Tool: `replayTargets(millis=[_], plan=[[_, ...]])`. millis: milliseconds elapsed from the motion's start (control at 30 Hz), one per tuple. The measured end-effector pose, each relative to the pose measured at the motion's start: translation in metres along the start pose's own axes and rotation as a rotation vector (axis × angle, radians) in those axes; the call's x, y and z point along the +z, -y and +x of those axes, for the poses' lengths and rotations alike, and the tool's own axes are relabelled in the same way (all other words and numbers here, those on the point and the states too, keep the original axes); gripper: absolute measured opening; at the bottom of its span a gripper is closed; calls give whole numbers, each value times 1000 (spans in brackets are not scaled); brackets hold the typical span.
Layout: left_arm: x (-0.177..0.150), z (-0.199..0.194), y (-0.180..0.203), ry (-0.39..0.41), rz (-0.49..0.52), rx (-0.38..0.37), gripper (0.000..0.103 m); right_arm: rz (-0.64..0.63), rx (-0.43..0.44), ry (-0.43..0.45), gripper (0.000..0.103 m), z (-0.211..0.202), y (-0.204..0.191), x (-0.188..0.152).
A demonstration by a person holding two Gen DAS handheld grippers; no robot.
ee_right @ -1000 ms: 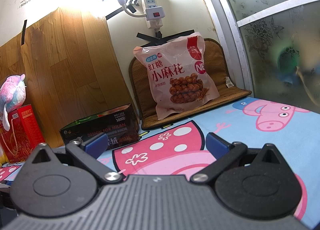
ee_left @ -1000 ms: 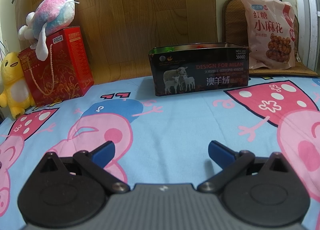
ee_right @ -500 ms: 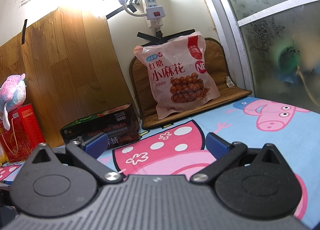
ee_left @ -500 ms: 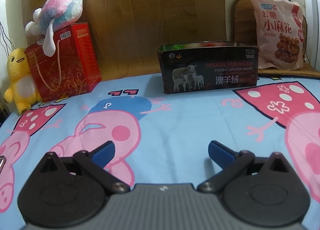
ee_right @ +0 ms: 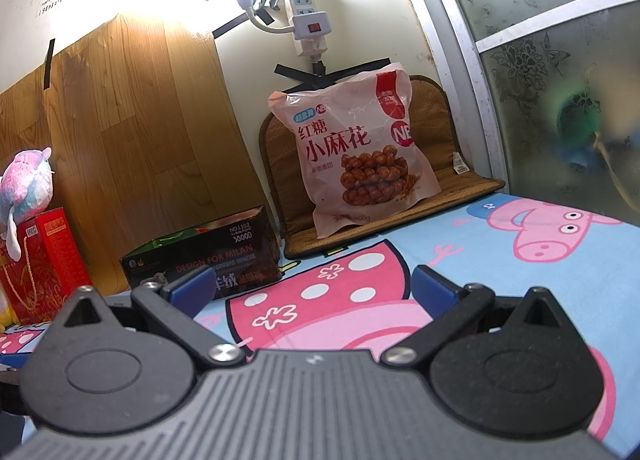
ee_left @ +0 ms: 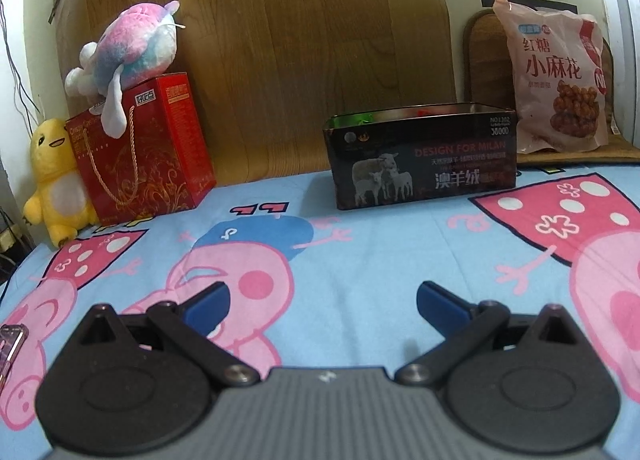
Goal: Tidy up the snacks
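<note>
Left gripper point(ee_left: 322, 302) and right gripper point(ee_right: 314, 286) both spread wide, empty, low over the cartoon bedsheet point(ee_left: 380, 256). Open tin box point(ee_left: 422, 158) centre frame by the wood panel; snack bag point(ee_right: 354, 158) upright on the mat, upper right. Bare sheet between.

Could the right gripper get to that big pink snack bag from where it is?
Probably yes. The right gripper is open, and only bare bedsheet lies between it and the snack bag, which leans upright on the mat.
</note>
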State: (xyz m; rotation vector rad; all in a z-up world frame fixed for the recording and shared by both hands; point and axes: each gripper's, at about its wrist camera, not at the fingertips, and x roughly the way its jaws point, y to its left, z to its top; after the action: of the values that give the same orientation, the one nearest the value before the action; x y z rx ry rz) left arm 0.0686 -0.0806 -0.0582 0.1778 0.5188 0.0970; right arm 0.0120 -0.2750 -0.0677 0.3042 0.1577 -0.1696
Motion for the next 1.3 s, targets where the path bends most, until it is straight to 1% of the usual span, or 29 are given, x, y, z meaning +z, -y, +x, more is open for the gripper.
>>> replayTargets(millis=[133, 367, 1300], plan=[[-1, 1, -1, -10, -4, 1, 103, 0, 0, 0, 103, 0, 0, 0], [-1, 1, 1, -7, 15, 6, 103, 1, 0, 1, 103, 0, 0, 0], [-2, 2, 2, -15, 19, 5, 103, 4, -1, 3, 103, 0, -1, 0]])
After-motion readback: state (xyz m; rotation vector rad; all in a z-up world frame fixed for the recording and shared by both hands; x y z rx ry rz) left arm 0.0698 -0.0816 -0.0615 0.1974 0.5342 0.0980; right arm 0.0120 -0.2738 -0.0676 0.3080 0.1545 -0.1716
